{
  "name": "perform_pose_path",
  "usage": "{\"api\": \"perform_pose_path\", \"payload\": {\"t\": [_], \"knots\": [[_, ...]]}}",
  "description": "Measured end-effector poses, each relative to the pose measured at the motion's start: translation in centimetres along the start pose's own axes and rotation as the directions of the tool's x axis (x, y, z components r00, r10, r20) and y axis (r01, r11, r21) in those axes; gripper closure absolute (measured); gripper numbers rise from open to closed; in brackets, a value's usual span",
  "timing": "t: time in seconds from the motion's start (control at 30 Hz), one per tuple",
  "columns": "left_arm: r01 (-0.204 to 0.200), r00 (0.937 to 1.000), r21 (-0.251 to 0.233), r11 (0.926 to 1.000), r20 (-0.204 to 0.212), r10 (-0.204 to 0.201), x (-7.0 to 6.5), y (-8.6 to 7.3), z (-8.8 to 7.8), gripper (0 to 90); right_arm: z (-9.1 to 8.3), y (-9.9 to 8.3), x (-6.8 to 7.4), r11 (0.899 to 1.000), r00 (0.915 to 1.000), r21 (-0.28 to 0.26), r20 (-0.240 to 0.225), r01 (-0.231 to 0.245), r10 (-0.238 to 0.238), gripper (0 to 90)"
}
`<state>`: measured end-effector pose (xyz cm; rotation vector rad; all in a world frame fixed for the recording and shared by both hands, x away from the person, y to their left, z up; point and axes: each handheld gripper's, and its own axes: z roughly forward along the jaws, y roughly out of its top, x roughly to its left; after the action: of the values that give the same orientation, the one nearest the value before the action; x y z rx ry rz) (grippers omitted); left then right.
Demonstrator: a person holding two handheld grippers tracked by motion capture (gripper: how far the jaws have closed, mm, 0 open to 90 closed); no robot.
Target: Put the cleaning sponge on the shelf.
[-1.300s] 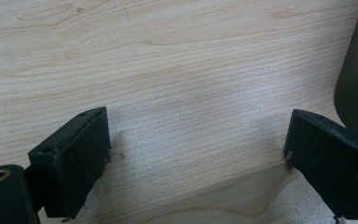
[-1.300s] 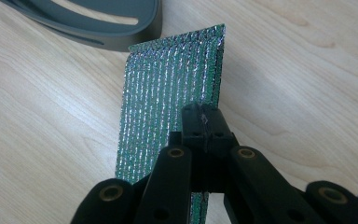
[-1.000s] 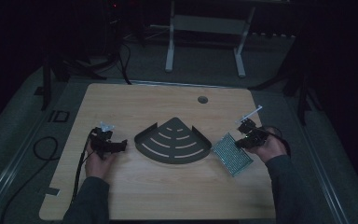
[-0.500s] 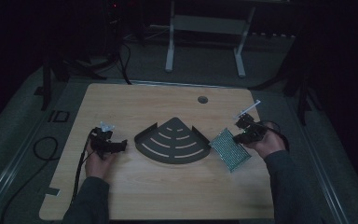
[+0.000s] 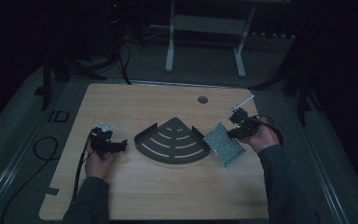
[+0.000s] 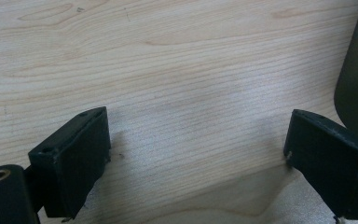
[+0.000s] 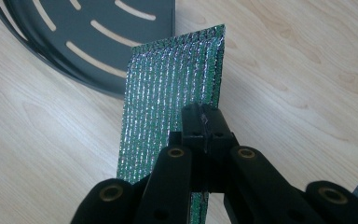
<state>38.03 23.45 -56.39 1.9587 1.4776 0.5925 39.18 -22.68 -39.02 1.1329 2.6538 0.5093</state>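
A green and silver scouring pad (image 5: 223,144) hangs tilted above the table at the right, and my right gripper (image 5: 237,131) is shut on its edge. In the right gripper view the pad (image 7: 172,98) rises on edge from between the closed jaws of my right gripper (image 7: 204,122). A dark fan-shaped slotted tray (image 5: 173,140) lies in the middle of the wooden table (image 5: 158,191); its rim (image 7: 79,77) shows just beyond the pad. My left gripper (image 5: 121,146) rests at the left, open, with bare wood between its jaws (image 6: 198,149).
The tray's dark edge (image 6: 356,79) lies close to the right of my left gripper. A round cable hole (image 5: 203,99) sits near the table's far edge. A cable (image 5: 80,163) trails from the left gripper toward the table's front left. A metal frame (image 5: 205,28) stands on the floor beyond the table.
My right gripper has lifted the scouring pad off the table and carried it a little toward the tray. The left gripper has stayed put.
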Motion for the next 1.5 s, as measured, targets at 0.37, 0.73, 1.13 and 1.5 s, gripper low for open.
{"api": "perform_pose_path", "payload": {"t": [0.37, 0.73, 1.13, 1.5], "knots": [[0.0, 1.0, 0.001, 1.0, 0.0, 0.0, 0.0, 0.0, 0.0, 7.6, 0.0, 1.4, 0.0, 1.0, 1.0, -0.013, -0.005, -0.002, 0.002, 89.9], [-0.001, 1.0, 0.001, 1.0, 0.0, 0.001, 0.0, 0.0, 0.0, 7.6, 0.2, 2.7, 0.1, 1.0, 0.9999, -0.022, -0.013, -0.001, 0.001, 89.9], [0.0, 1.0, 0.001, 1.0, 0.001, 0.0, 0.0, 0.0, 0.0, 7.6, 0.5, 4.2, 0.5, 1.0, 0.9998, -0.025, -0.017, 0.003, -0.004, 89.9], [0.0, 1.0, 0.001, 1.0, 0.0, 0.0, 0.0, 0.0, 0.0, 7.6, 1.4, 5.3, 0.6, 1.0, 0.9996, -0.026, -0.029, 0.005, -0.005, 89.9]]}}
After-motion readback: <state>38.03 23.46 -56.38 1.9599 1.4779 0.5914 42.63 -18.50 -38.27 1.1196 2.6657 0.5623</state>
